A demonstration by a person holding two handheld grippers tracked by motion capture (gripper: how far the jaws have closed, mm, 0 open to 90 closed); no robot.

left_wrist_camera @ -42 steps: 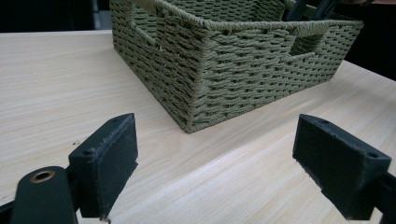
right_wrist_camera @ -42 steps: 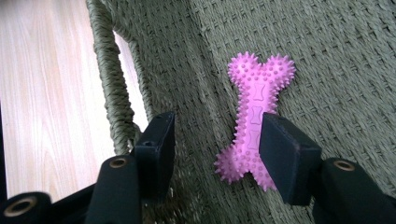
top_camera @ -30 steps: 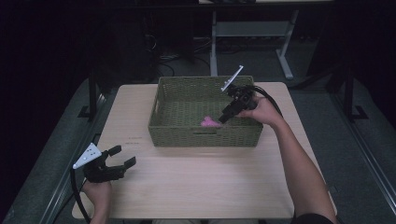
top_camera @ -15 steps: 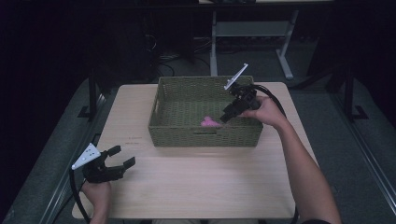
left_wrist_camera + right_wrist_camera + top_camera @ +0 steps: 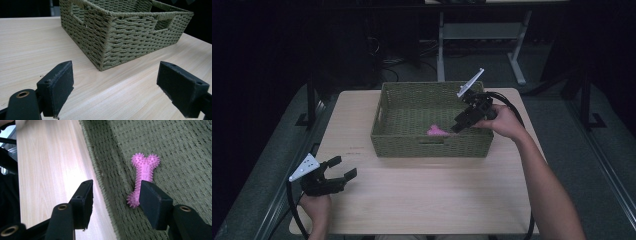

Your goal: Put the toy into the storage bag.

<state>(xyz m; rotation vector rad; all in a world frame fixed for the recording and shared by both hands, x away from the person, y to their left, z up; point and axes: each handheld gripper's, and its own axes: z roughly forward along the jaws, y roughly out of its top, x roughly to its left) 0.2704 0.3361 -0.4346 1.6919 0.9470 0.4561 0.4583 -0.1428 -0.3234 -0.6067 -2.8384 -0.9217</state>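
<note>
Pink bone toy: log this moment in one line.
pink bone toy: in woven basket | right hand-held gripper: open above toy | left hand-held gripper: open over table

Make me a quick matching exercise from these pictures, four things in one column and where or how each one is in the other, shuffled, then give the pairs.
Things:
1. pink bone toy
2. woven basket
3. left gripper
4. right gripper

Places or states:
A. open, low over the table's near left corner
B. stands on the table's far half
C. lies on the basket floor
D. open, tipped down into the basket next to the toy

Pairs: 1-C, 2-B, 3-A, 4-D
</note>
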